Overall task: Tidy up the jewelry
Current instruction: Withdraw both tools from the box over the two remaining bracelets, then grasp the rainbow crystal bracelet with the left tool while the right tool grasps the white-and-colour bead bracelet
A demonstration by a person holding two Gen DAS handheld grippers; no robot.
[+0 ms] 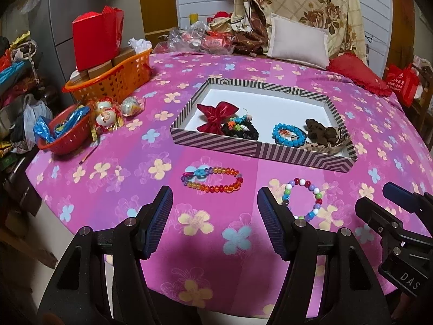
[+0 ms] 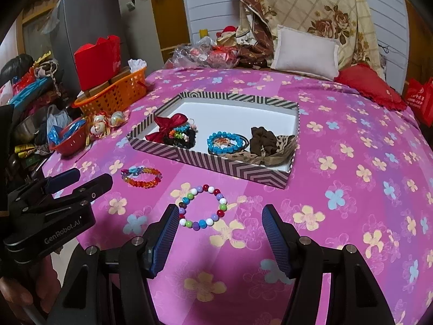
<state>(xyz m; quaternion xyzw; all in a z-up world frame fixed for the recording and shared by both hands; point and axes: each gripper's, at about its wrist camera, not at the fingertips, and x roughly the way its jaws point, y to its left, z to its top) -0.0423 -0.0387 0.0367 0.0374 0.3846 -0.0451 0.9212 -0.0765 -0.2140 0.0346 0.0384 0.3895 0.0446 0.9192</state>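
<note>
Inside the striped box [image 2: 230,166], red bow [image 2: 167,128], blue bracelet [image 2: 224,142], brown scrunchie [image 2: 261,139]; both grippers agape, empty.

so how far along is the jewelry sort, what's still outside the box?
Done: the striped box already holds a red bow, a blue bead bracelet and brown scrunchies. In hand: nothing; the left gripper and right gripper are both open and empty. Left: the rainbow bracelet and the pastel bead bracelet lie on the pink cloth, outside the box.
</note>
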